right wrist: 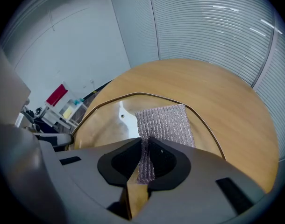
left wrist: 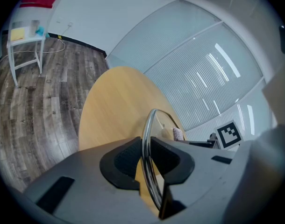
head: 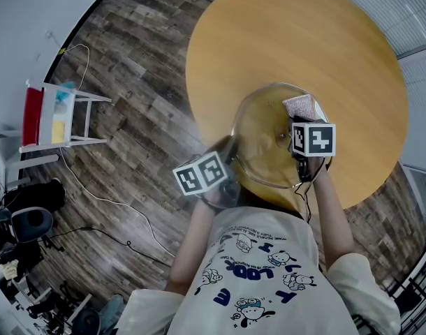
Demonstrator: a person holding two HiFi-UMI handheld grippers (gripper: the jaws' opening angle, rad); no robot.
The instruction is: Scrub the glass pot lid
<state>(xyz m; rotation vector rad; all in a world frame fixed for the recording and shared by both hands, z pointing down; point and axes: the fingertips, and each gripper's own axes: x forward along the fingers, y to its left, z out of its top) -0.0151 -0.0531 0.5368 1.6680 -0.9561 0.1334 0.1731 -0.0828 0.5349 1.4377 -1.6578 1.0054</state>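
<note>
In the head view, the glass pot lid [head: 263,144] is hanging tilted, its broad face turning up toward the camera, with the round wooden surface [head: 269,40] lying beneath it. The left hand-held gripper [head: 230,165] is meeting the lid's lower left rim and the right hand-held gripper [head: 297,122] is sitting over its upper right part, carrying a scrubbing pad [head: 299,107]. In the left gripper view, the left hand-held gripper [left wrist: 146,157] is clenching the lid [left wrist: 143,139], which is showing edge-on with its metal rim running up and away. In the right gripper view, the right hand-held gripper [right wrist: 145,146] is pinching the pad [right wrist: 165,125], whose long side is pointing away across the lid's [right wrist: 103,125] face.
</note>
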